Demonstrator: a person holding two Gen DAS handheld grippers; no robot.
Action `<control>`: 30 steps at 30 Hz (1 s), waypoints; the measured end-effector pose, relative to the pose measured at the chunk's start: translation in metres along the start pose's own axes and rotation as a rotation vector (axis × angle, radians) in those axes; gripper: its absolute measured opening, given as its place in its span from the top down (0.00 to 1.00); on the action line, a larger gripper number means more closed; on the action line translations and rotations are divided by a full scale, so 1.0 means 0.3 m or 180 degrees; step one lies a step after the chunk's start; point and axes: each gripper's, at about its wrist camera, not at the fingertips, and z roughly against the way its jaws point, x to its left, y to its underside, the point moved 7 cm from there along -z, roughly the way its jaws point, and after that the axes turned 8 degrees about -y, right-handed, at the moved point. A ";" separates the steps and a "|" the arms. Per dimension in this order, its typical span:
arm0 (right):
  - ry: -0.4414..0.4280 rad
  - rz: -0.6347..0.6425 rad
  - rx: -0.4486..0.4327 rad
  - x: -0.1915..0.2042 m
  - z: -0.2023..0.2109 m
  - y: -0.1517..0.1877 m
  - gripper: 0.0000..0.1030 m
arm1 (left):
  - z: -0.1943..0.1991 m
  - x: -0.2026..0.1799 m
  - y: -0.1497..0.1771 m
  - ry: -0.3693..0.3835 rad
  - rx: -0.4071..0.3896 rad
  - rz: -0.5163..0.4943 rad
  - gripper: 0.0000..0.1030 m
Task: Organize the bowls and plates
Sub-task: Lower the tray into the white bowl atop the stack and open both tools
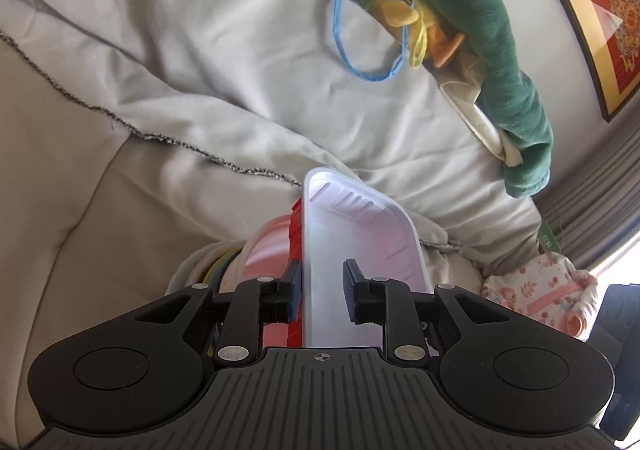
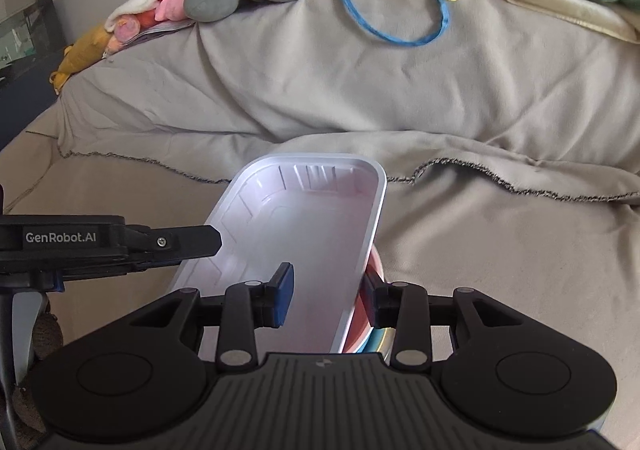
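currently both the left gripper (image 1: 318, 290) and the right gripper (image 2: 330, 296) are straddling opposite rims of the white tray (image 2: 304, 238) with narrow jaws, keeping it balanced over the stacked bowls (image 2: 370, 326) beneath it.

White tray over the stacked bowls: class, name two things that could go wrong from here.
1. The tray seems to lean tilted on the bowls, on a soft blanket; it may slide or tip the stack.
2. The left gripper and right gripper each straddle a rim, unclamped; pulling back could snag and drag the tray.
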 end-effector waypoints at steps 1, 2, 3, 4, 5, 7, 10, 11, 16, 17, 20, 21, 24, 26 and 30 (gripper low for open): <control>-0.0007 -0.0011 0.0011 -0.003 -0.003 -0.002 0.64 | 0.000 0.003 0.002 0.0001 -0.0006 0.0005 0.76; -0.0018 -0.0028 0.0025 -0.006 -0.006 -0.001 0.64 | 0.002 0.005 0.004 0.0006 -0.0012 0.0012 0.76; -0.0024 -0.0039 0.0033 -0.007 -0.010 0.001 0.64 | 0.004 0.009 0.005 0.0011 -0.0019 0.0021 0.76; -0.0027 -0.0038 0.0038 -0.007 -0.013 0.002 0.64 | 0.006 0.013 0.004 0.0012 -0.0026 0.0027 0.76; -0.0031 -0.0041 0.0043 -0.007 -0.017 0.004 0.64 | 0.008 0.015 0.003 0.0004 -0.0032 0.0029 0.76; -0.0052 -0.0052 0.0053 -0.004 -0.026 0.005 0.64 | 0.014 0.017 -0.002 -0.0015 -0.0049 0.0033 0.76; -0.0088 -0.0046 0.0048 0.000 -0.031 0.003 0.64 | 0.023 0.021 -0.007 -0.0019 -0.0090 0.0041 0.76; -0.0093 -0.0043 0.0045 0.000 -0.032 0.002 0.64 | 0.025 0.022 -0.005 -0.0004 -0.0089 0.0054 0.76; -0.0094 -0.0060 0.0015 -0.010 -0.023 0.016 0.64 | 0.045 0.029 0.006 -0.0014 -0.0104 0.0080 0.76; -0.0112 -0.0077 0.0003 -0.013 -0.015 0.019 0.64 | 0.055 0.031 0.009 -0.0013 -0.0122 0.0086 0.76; -0.0144 -0.0130 -0.0042 -0.017 0.009 0.022 0.64 | 0.085 0.039 0.015 0.0010 -0.0164 0.0125 0.76; -0.0152 -0.0135 -0.0049 -0.019 0.013 0.023 0.64 | 0.092 0.039 0.018 0.0018 -0.0165 0.0139 0.76; -0.0156 -0.0138 -0.0006 -0.015 0.005 0.042 0.64 | 0.097 0.035 0.027 0.0047 -0.0153 0.0140 0.76; -0.0160 -0.0130 0.0029 -0.009 -0.008 0.053 0.64 | 0.094 0.032 0.030 0.0051 -0.0161 0.0143 0.76; -0.0128 -0.0094 0.0004 -0.005 -0.022 0.043 0.64 | 0.083 0.029 0.023 -0.0012 -0.0175 0.0139 0.77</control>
